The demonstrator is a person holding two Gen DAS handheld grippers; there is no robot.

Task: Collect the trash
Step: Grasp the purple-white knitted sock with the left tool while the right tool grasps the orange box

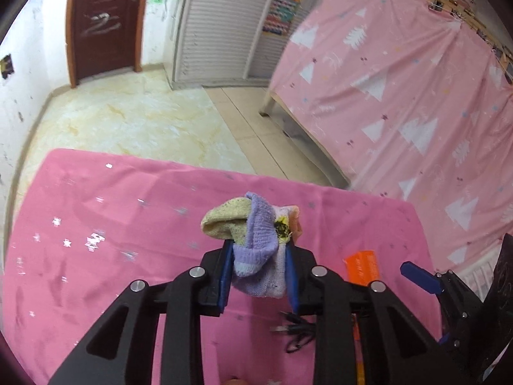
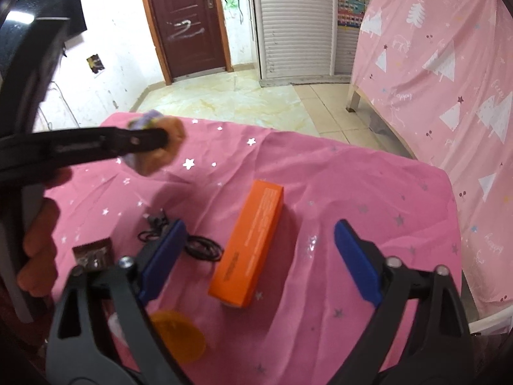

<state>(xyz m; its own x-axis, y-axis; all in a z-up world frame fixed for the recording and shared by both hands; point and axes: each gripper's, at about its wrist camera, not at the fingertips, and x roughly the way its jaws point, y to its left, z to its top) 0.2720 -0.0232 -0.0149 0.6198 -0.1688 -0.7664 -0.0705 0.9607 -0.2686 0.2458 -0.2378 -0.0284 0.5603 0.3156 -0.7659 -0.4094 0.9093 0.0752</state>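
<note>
My left gripper is shut on a bundle of knitted socks, lilac, beige and peach, held above the pink star-print tablecloth. The same socks show in the right wrist view at the upper left, poking out past the left gripper's black fingers. My right gripper stands open over an orange box that lies on the cloth between its blue pads without touching them. The box's corner also shows in the left wrist view.
A black coiled cable lies left of the box, with a small brown packet and an orange round lid nearer the front left. A hand grips the left handle. Beyond the table are tiled floor and a pink tree-print sheet.
</note>
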